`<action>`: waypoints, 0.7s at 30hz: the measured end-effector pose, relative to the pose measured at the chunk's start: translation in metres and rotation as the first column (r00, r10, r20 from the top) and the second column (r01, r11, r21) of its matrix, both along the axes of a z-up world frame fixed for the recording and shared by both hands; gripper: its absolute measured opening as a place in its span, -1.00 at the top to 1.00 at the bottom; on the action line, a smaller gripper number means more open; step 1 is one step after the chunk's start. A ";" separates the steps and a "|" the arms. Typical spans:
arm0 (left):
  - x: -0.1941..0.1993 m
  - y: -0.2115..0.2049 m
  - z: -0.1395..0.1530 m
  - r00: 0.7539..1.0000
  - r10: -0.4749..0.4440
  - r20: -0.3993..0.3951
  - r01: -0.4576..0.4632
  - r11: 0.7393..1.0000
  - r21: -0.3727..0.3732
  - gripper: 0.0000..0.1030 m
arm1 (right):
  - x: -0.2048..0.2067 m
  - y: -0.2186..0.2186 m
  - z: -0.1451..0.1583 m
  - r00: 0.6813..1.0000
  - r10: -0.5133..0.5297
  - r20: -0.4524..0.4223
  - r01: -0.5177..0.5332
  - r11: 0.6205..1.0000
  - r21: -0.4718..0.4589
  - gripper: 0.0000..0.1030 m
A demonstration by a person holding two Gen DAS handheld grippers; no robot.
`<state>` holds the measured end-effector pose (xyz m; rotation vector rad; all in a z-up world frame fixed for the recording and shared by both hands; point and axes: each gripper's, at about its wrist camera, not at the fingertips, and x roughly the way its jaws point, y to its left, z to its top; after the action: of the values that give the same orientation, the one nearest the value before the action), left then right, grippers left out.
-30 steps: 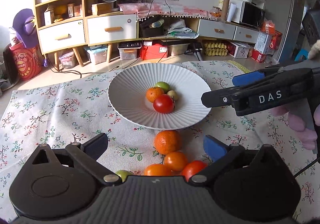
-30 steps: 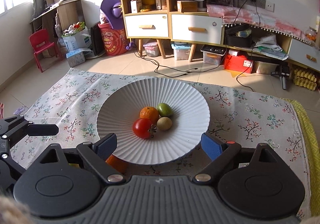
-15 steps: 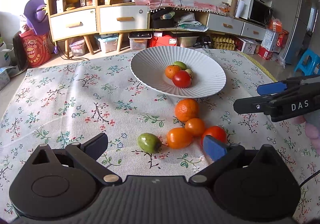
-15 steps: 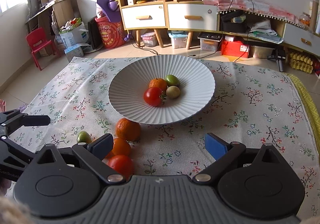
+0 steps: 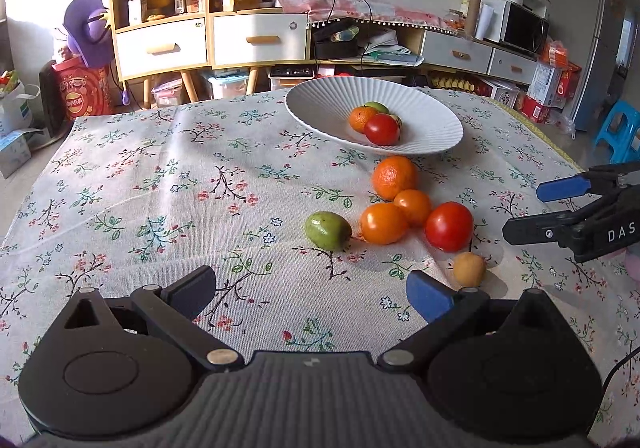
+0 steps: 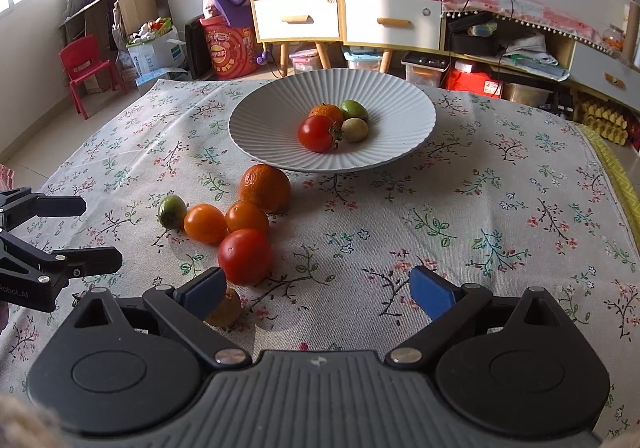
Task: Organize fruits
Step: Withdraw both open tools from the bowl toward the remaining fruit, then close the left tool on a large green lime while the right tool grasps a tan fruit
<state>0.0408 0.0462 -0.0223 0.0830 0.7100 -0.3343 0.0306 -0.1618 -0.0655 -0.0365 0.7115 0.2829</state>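
A white ribbed plate holds a tomato, an orange and two small green fruits. In front of it on the floral cloth lie a large orange, two small orange fruits, a red tomato, a green fruit and a small yellow fruit. My left gripper is open and empty, short of the loose fruit. My right gripper is open and empty, its left finger over the yellow fruit.
The floral cloth covers the table. Beyond its far edge stand shelves and white drawers, boxes and a red chair. The right gripper shows at the right edge of the left wrist view.
Both grippers have pulled back from the plate and dropped lower, so the loose fruit on the cloth now lies ahead of them. Both stay open. No fruit has moved.
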 end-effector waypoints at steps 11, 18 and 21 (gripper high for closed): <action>-0.004 0.003 -0.021 1.000 -0.014 -0.001 0.014 0.999 0.029 -0.92 | -0.017 0.011 -0.012 0.998 0.059 0.023 -0.058 0.998 -0.014 -0.94; 0.001 -0.002 -0.033 0.999 -0.032 0.024 0.031 0.999 0.042 -0.92 | -0.020 0.022 -0.025 0.994 0.107 -0.004 -0.107 0.994 -0.034 -0.93; 0.005 -0.003 -0.034 0.999 -0.024 0.039 0.022 0.999 0.032 -0.92 | -0.021 0.026 -0.028 0.994 0.113 0.013 -0.112 0.993 -0.047 -0.93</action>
<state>0.0461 0.0428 -0.0568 0.1271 0.6760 -0.3428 0.0101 -0.1354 -0.0930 -0.1231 0.7018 0.3734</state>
